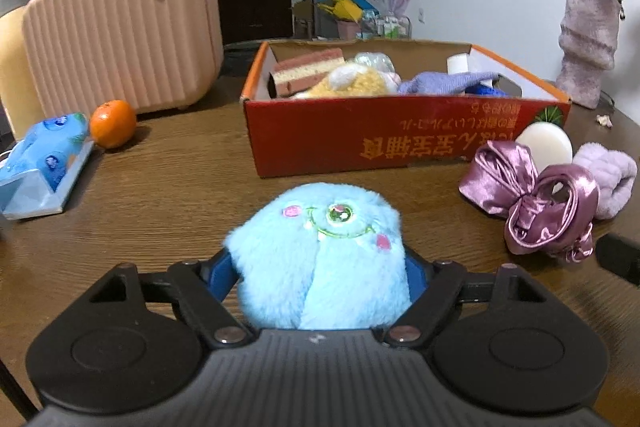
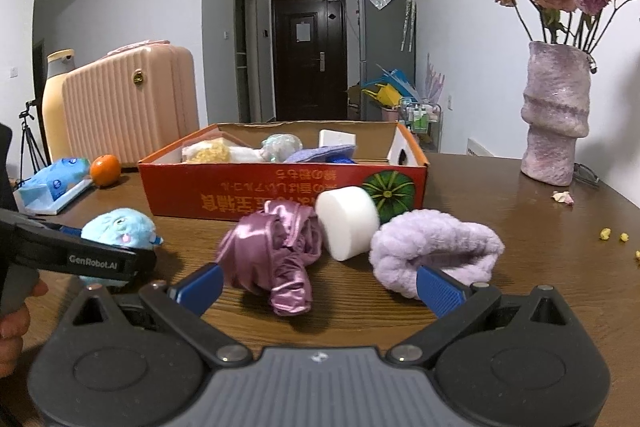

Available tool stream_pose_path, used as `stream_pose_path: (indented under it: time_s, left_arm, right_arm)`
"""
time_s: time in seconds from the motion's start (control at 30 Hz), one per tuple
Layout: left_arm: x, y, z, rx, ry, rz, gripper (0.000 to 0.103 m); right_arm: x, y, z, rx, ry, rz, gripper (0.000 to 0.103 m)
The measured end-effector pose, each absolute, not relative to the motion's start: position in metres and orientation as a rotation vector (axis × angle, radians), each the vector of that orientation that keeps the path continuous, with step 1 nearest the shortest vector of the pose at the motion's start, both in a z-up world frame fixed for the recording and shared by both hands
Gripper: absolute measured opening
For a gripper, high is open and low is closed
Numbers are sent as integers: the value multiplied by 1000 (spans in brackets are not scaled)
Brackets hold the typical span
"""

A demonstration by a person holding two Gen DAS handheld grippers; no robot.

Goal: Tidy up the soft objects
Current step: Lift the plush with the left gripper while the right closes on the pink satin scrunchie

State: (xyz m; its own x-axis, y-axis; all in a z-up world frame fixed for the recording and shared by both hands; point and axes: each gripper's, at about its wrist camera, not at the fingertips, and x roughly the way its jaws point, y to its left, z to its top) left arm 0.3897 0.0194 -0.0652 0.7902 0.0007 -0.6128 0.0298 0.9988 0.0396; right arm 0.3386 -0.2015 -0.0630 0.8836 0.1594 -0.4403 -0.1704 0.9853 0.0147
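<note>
My left gripper [image 1: 320, 275] is shut on a fluffy light-blue plush ball [image 1: 320, 255] with an embroidered face, low over the wooden table in front of the red cardboard box [image 1: 360, 147]. The box holds several soft things: a striped sponge [image 1: 308, 69], a yellow plush [image 1: 352, 83], a purple cloth [image 1: 448, 83]. The plush also shows at the left of the right wrist view [image 2: 120, 227], with the left gripper [image 2: 80, 259] around it. My right gripper [image 2: 320, 291] is open and empty, its blue pads either side of a purple satin bow [image 2: 280, 251]. A white foam cylinder [image 2: 348, 223] and a lilac fluffy band [image 2: 436, 247] lie just beyond.
A pink ribbed suitcase [image 1: 124, 31] stands at the back left, with an orange [image 1: 113, 123] and a blue tissue pack [image 1: 44, 163] in front of it. A purple vase [image 2: 556, 115] of dried roses stands at the right. Small crumbs [image 2: 612, 235] lie near the right edge.
</note>
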Motion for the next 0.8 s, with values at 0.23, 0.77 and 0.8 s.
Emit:
stream_pose_path:
  time_s: [0.23,0.77,0.8]
  left_arm:
    - [370,28,-51,10,575,22,80]
    - [354,36,-43,-1,526,57,80]
    - [354,36,-43,-1,526,55,80]
  right_arm:
    - [343,-183,-63,-27,449,208,103]
    - [399,-146,-72,-74,542,155,103]
    - [403,-146,-73,-71,553,149,103]
